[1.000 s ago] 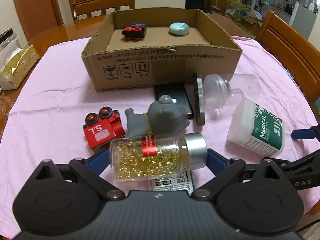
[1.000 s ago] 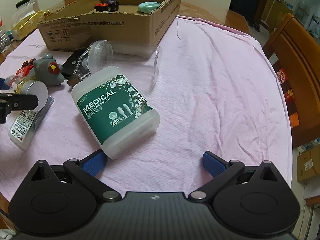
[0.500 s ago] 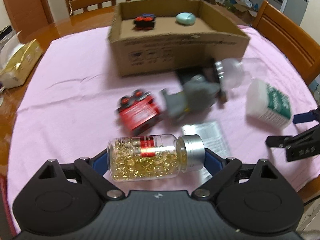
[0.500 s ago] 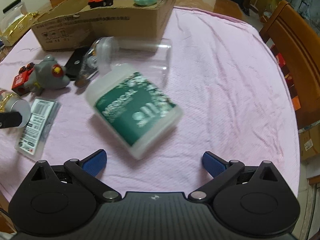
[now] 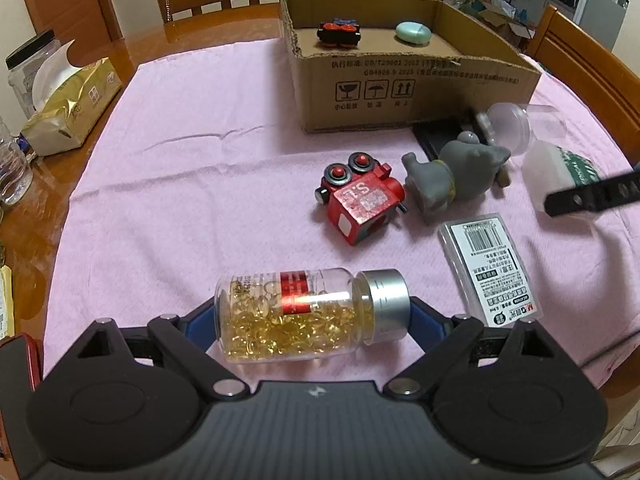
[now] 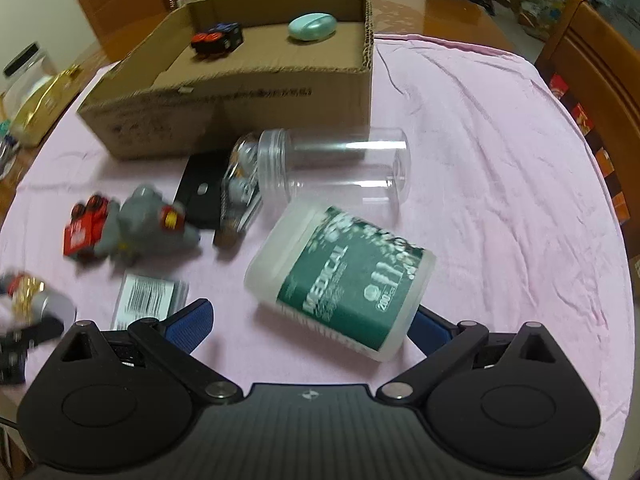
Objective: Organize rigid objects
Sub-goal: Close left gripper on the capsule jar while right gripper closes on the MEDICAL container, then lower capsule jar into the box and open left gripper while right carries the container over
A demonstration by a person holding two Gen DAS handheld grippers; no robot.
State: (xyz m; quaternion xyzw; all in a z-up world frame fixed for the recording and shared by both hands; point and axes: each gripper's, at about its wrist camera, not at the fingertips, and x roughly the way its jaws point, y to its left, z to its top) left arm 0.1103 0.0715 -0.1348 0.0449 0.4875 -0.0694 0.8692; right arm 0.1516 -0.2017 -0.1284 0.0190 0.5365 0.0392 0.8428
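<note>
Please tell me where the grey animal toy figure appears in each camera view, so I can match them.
Left wrist view: grey animal toy figure lies right of centre, beside the red toy block.
Right wrist view: it lies left of centre, blurred.
Shared landmark: the open brown cardboard box behind it.

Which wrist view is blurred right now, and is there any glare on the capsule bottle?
Right wrist view: motion blur smears the cotton swab tub and the grey toy. Left wrist view: sharp, with a bright glare streak along the capsule bottle; fisheye bends the cardboard box edges.
</note>
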